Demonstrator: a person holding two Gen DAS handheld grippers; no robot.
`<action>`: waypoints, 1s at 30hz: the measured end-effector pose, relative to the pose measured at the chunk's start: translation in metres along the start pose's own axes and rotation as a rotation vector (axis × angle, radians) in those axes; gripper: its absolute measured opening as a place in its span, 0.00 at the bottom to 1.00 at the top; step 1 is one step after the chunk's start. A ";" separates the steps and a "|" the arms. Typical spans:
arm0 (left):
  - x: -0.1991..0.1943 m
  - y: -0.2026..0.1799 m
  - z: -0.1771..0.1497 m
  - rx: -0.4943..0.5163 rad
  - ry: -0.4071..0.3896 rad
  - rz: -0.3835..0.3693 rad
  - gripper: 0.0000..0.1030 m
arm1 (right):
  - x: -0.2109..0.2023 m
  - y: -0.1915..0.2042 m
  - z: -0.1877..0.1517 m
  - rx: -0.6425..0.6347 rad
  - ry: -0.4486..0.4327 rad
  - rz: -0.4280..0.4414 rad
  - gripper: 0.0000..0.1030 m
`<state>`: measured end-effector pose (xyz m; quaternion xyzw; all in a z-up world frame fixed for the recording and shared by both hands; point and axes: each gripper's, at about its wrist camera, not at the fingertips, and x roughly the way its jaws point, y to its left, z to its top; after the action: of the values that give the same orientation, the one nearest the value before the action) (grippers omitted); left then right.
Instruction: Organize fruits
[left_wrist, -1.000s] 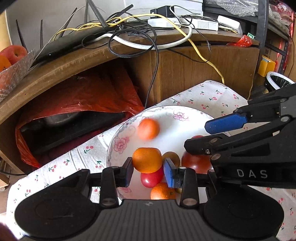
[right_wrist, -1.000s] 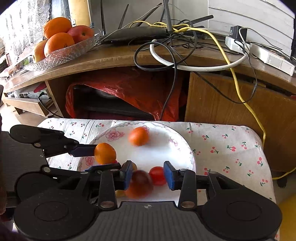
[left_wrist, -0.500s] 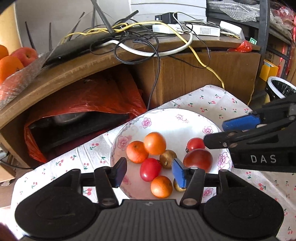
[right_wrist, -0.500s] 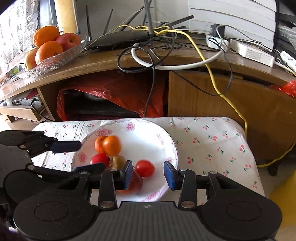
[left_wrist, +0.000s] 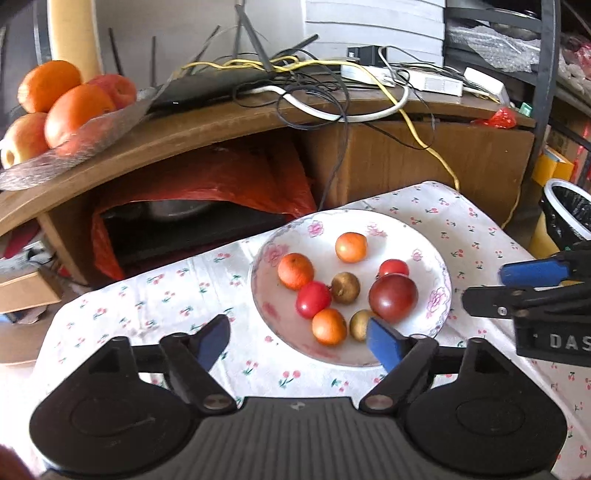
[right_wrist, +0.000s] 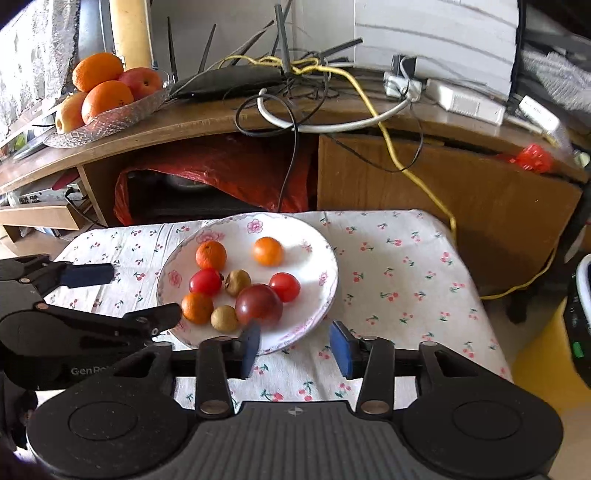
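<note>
A white floral plate (left_wrist: 436, 266) (right_wrist: 321, 251) sits on the cherry-print cloth and holds several small fruits: oranges (left_wrist: 295, 270) (right_wrist: 268, 251), red tomatoes (left_wrist: 313, 299) (right_wrist: 284, 287), a large dark tomato (left_wrist: 393, 296) (right_wrist: 259, 304) and brown round fruits (left_wrist: 345, 287) (right_wrist: 238, 282). My left gripper (left_wrist: 299, 343) is open near the plate's front edge, empty. My right gripper (right_wrist: 295, 345) is open too, just in front of the plate's right rim, holding nothing.
A wooden desk behind carries a glass bowl (left_wrist: 74, 147) (right_wrist: 110, 118) of oranges and apples, a router and tangled cables (right_wrist: 295, 92). A red bag (left_wrist: 207, 192) fills the shelf below. A bin (left_wrist: 569, 206) stands at the right.
Both grippers pulled back from the plate and opened wider. The orange that the left gripper held now lies on the plate; the fruits have settled.
</note>
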<state>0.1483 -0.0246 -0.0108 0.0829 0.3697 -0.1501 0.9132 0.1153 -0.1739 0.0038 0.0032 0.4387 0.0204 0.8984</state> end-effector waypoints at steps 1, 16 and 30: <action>-0.003 0.001 -0.002 -0.008 -0.006 0.004 0.93 | -0.003 0.001 -0.002 0.001 -0.004 -0.003 0.39; -0.031 -0.008 -0.022 -0.017 -0.042 0.057 1.00 | -0.028 0.013 -0.020 0.013 -0.034 -0.026 0.39; -0.056 -0.002 -0.036 -0.086 -0.052 0.038 1.00 | -0.055 0.027 -0.033 0.022 -0.059 -0.020 0.41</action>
<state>0.0861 -0.0047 0.0029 0.0468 0.3502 -0.1191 0.9279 0.0549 -0.1496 0.0277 0.0094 0.4121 0.0064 0.9110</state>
